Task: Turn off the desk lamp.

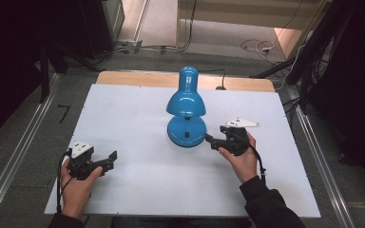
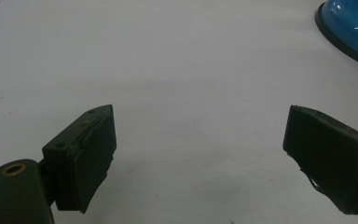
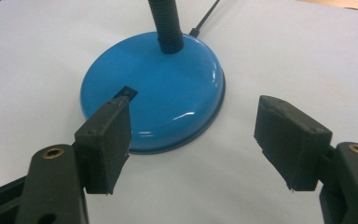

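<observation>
Because the blue desk lamp (image 1: 186,110) stands mid-table with its switch (image 3: 125,93) facing me, I have the right gripper (image 1: 211,140) level just beside its base (image 3: 168,88), 2 jaws wide with nothing between them, one tip over the switch. Well off the lamp's other side, the left gripper (image 1: 110,158) rests low, jaws wide, empty.

White table (image 1: 123,109), grey floor (image 1: 24,156)

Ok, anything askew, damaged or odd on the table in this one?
Nothing stands out. The blue desk lamp stands upright on its base on the white table, its cord trailing off the far edge. No spills or damage visible.
</observation>
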`<state>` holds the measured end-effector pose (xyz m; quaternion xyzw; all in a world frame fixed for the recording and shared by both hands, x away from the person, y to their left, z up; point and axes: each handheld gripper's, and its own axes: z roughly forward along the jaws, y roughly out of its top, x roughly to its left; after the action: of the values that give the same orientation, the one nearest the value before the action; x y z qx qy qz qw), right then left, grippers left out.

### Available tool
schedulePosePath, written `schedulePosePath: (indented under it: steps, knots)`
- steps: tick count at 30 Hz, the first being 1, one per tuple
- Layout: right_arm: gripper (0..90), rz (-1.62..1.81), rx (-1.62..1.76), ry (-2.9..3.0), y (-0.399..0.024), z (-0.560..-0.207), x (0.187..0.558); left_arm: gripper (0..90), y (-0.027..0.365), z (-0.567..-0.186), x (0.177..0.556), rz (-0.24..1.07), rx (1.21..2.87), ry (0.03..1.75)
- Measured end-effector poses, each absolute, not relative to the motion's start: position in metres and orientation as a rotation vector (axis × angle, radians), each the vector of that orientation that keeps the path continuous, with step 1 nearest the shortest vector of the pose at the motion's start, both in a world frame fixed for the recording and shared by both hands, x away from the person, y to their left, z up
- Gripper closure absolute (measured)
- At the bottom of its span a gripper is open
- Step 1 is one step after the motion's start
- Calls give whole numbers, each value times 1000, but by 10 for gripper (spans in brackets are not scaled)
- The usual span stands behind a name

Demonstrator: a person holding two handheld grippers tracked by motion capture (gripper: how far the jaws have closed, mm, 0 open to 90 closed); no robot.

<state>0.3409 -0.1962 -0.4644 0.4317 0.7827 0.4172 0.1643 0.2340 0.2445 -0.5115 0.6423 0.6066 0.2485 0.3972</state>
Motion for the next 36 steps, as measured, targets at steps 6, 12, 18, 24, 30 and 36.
schedulePosePath:
  steps: [6, 12, 18, 24, 30, 36]
  knots:
    - [258, 1179, 1235, 2217, -205, -464, 338, 101, 245, -512, 234, 629, 1627, 1537]
    - [258, 1166, 1248, 2204, -218, -465, 334, 101, 245, -512, 234, 629, 1626, 1537]
    - [254, 1158, 1267, 2179, -235, -467, 330, 101, 244, -512, 234, 626, 1628, 1539]
    - [253, 1145, 1295, 2152, -254, -468, 325, 101, 245, -513, 235, 623, 1628, 1543]
    - [251, 1134, 1327, 2119, -272, -470, 320, 101, 245, -513, 235, 621, 1633, 1544]
    - [250, 1124, 1371, 2099, -289, -475, 313, 101, 244, -513, 235, 619, 1633, 1546]
